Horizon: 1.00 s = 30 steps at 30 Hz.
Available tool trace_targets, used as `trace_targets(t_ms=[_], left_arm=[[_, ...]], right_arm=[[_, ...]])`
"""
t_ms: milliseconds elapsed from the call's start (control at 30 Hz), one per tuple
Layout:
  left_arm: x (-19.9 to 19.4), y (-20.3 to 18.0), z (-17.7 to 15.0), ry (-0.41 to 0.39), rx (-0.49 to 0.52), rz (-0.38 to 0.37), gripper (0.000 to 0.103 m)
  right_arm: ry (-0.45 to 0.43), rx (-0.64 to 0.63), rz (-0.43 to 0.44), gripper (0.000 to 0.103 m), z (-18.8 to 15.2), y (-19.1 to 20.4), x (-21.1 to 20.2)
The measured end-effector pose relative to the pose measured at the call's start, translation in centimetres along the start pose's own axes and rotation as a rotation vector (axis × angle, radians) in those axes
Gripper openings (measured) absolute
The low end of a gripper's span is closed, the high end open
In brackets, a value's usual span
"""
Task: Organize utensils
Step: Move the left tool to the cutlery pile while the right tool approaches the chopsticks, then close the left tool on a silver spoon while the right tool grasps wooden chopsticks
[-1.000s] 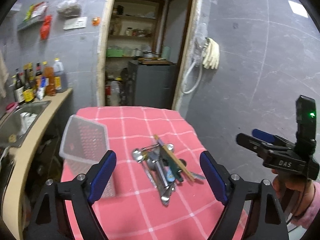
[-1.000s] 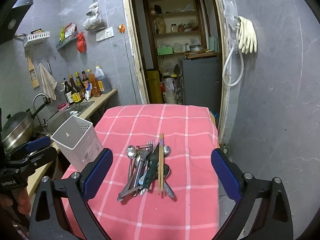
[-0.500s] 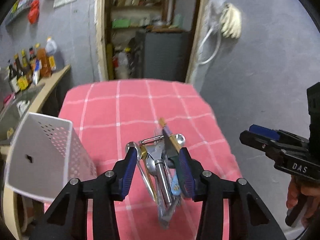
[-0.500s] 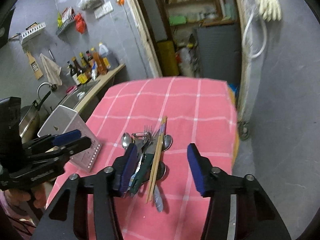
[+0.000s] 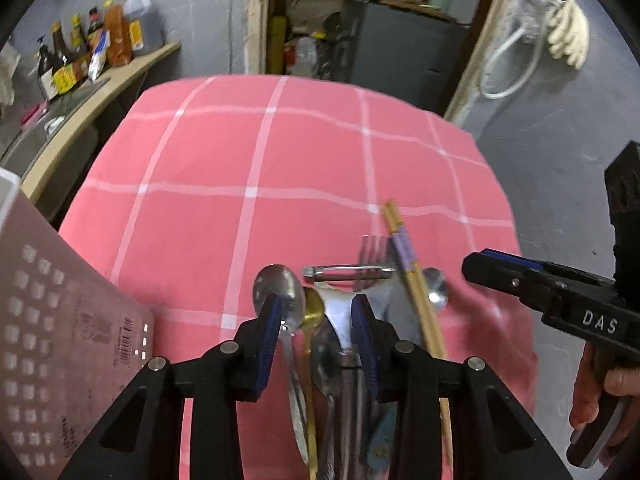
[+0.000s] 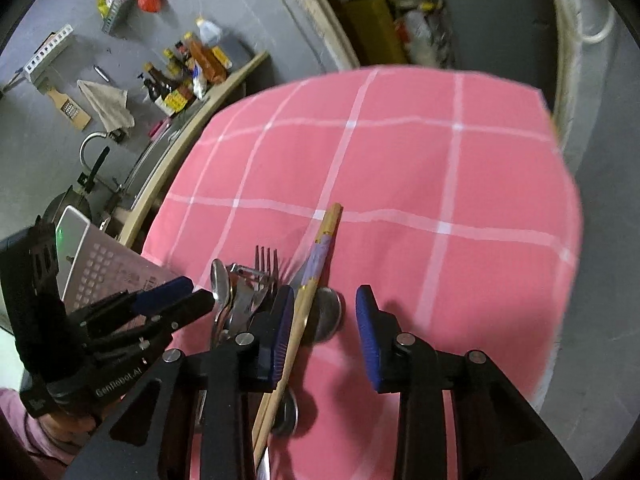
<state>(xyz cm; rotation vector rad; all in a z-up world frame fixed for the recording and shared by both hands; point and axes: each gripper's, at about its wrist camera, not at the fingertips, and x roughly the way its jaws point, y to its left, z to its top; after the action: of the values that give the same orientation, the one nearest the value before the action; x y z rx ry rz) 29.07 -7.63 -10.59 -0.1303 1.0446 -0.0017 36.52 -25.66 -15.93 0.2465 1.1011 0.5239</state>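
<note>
A pile of utensils lies on the pink checked tablecloth [image 5: 280,184]: a silver spoon [image 5: 278,288], a gold spoon [image 5: 312,308], a peeler [image 5: 346,271], a fork [image 5: 370,246] and wooden chopsticks [image 5: 416,284]. My left gripper [image 5: 316,320] hangs low over the pile, jaws narrowed around the spoons but not closed. My right gripper [image 6: 324,320] is open over the chopsticks [image 6: 316,264] and a round spoon bowl [image 6: 330,312]. A white perforated utensil basket [image 5: 48,340] stands at the left.
A counter with sauce bottles [image 5: 96,52] and a sink runs along the left wall. A doorway with a dark cabinet [image 5: 400,40] lies beyond the table. The table's right edge [image 6: 576,216] drops to grey floor.
Both grippers have come down and forward onto the utensil pile. Both jaws have narrowed from wide open. The utensils have not moved.
</note>
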Motion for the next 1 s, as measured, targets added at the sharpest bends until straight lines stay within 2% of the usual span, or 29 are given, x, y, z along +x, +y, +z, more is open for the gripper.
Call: trace_targets(t_ms=[333, 533, 833, 867, 933, 1000], left_arm=[[2.8, 1.9, 0.2, 0.069, -0.059, 0.014, 0.034], [3.6, 2.7, 0.5, 0.078, -0.076, -0.018, 0.034], [3.9, 2.6, 0.8, 0.075, -0.089, -0.011, 0.033], [3.9, 2.5, 0.8, 0.074, -0.093, -0.009, 0.033], [3.9, 2.5, 0.7, 0.071, -0.096, -0.004, 0.033], [3.8, 2.6, 0.5, 0.068, -0.097, -0.020, 0.033]], right_arm=[[0.113, -0.038, 0.045, 0.028, 1.2, 1.3, 4.1], [0.160, -0.042, 0.049, 0.028, 1.3, 2.1, 5.4], [0.183, 0.017, -0.032, 0.028, 1.1, 2.3, 6.1], [0.183, 0.013, -0.047, 0.027, 1.1, 2.6, 6.2], [0.186, 0.021, -0.089, 0.012, 1.1, 2.8, 6.3], [0.189, 0.068, -0.070, 0.008, 1.2, 2.8, 6.4]])
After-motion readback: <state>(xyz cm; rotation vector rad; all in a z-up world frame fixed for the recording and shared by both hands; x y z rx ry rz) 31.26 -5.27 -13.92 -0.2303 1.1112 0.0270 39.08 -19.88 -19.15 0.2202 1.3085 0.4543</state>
